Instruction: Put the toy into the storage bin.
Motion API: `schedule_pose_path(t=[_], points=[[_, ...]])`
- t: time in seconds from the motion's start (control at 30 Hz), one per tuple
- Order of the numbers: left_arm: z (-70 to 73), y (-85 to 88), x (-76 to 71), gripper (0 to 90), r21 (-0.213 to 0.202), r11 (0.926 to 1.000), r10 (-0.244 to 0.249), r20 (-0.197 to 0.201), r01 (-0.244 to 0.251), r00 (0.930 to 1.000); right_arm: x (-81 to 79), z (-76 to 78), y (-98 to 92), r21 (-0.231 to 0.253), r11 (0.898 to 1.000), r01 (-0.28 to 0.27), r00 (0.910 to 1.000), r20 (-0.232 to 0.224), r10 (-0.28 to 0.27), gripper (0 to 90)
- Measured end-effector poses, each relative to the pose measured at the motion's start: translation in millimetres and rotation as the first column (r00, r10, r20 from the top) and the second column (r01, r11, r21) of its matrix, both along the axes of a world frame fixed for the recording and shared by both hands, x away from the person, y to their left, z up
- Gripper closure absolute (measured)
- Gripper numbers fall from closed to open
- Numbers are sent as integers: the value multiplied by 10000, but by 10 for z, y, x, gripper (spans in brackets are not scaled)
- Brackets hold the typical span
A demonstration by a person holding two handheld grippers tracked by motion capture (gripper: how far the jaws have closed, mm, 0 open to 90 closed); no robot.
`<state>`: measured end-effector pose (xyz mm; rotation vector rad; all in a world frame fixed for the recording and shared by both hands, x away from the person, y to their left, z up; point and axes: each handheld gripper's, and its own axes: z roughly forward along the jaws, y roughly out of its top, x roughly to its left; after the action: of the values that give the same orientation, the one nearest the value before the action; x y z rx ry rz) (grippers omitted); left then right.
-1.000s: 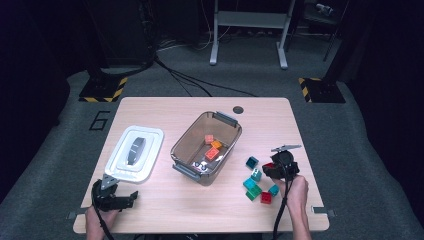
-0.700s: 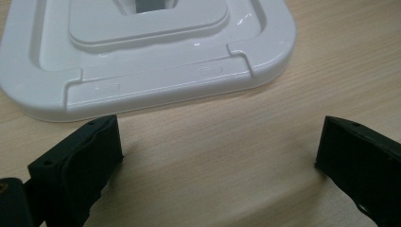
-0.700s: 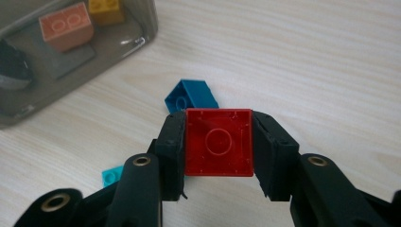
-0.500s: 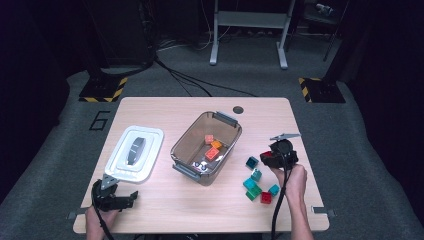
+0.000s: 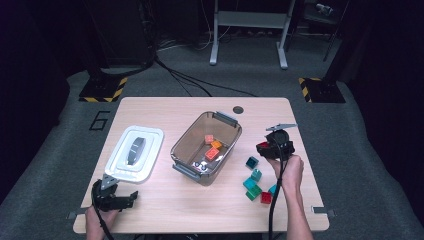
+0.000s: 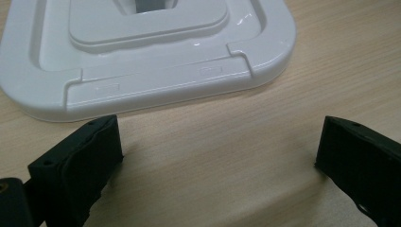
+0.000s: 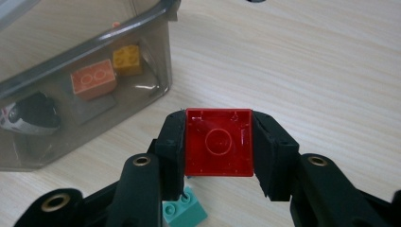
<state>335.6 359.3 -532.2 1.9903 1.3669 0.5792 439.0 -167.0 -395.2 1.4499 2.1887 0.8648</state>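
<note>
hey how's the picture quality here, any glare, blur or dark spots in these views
High view: the table is evenly lit, the surrounding floor falls into darkness, detail is soft. Left gripper view: sharp wood grain, small glare streaks on the white lid, soft shadows under the left tool. Right gripper view: the red brick in the right tool is crisp, reflections on the grey bin wall.

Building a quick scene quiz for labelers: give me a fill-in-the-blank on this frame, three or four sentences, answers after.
1. The right tongs are shut on a ____ brick.
2. The left tongs stand ____ over bare wood, just short of the white lid.
3. The white lid lies on the table, to the ____ of the clear bin in the high view.
4. Loose bricks on the table beside the right hand are mostly ____.

Missing words: red; open; left; teal
</note>
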Motion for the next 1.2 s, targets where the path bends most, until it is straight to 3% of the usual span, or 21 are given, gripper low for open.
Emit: schedule_pose_path(t=[0.43,1.2], points=[[4,7,0,9,89,9999,-77,-48,77,10000,94,224,116,-88,9997,-240,9984,501,244,589],[4,7,0,10,85,9999,-79,-47,79,10000,370,448,430,-27,9978,-668,9942,837,668,589]])
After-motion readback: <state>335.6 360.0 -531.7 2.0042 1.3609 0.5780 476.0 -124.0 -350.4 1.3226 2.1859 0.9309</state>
